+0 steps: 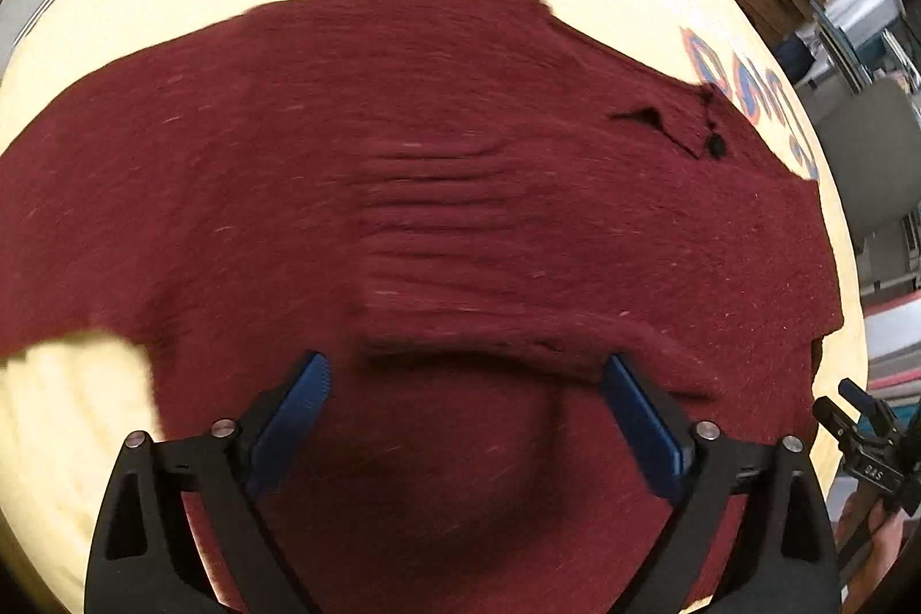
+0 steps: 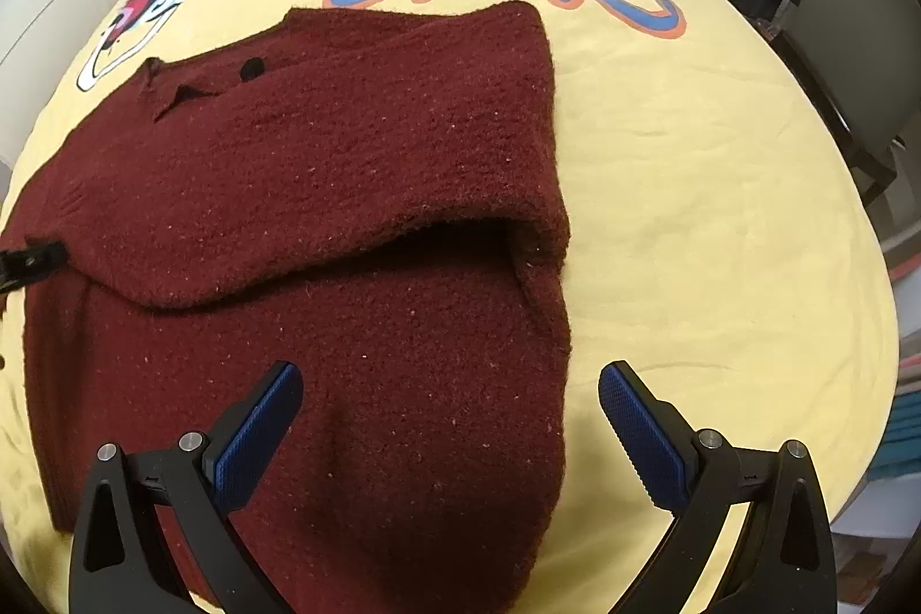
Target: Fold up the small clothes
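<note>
Yellow printed cloth covers the tabletop; one maroon sweater lies on it, partly folded. Left claw hangs above the sweater's ribbed cuff, jaws wide, gripping nothing. Right claw, jaws apart and empty, straddles the sweater's right edge; bare cloth lies beyond.

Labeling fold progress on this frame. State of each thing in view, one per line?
maroon sweater: lying on the cloth, partly folded, a sleeve laid across the body
left hand-held gripper: open, nothing between its fingers, over the sweater
right hand-held gripper: open, holding nothing, above the sweater's edge
yellow printed cloth: spread flat under the sweater
</note>
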Demonstrator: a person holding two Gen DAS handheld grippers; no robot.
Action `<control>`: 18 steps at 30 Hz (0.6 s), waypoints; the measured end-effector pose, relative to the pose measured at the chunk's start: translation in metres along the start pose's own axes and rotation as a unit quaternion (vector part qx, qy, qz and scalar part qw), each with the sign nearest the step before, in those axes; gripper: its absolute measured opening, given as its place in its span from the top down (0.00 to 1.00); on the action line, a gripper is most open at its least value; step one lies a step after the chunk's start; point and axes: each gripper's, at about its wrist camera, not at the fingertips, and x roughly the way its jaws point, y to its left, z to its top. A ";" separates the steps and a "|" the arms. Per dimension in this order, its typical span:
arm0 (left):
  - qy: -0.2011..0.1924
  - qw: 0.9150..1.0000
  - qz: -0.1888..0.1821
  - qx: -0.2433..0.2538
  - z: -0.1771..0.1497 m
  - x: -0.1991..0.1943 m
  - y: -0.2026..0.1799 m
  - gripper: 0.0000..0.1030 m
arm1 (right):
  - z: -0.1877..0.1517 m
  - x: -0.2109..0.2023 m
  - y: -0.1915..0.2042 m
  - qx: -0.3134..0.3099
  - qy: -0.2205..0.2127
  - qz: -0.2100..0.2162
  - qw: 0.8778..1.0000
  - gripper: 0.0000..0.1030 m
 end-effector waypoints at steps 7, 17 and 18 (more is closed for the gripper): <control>-0.033 0.999 0.026 0.000 0.027 -0.030 0.017 0.01 | -0.001 -0.002 0.008 -0.005 -0.001 0.013 1.000 0.00; 0.023 0.997 0.068 0.011 0.043 0.042 -0.006 0.02 | -0.002 -0.002 0.002 0.000 0.001 0.008 1.000 0.00; 0.021 0.996 0.081 0.025 0.040 0.047 -0.010 0.02 | -0.002 -0.002 0.000 0.001 0.001 0.007 1.000 0.00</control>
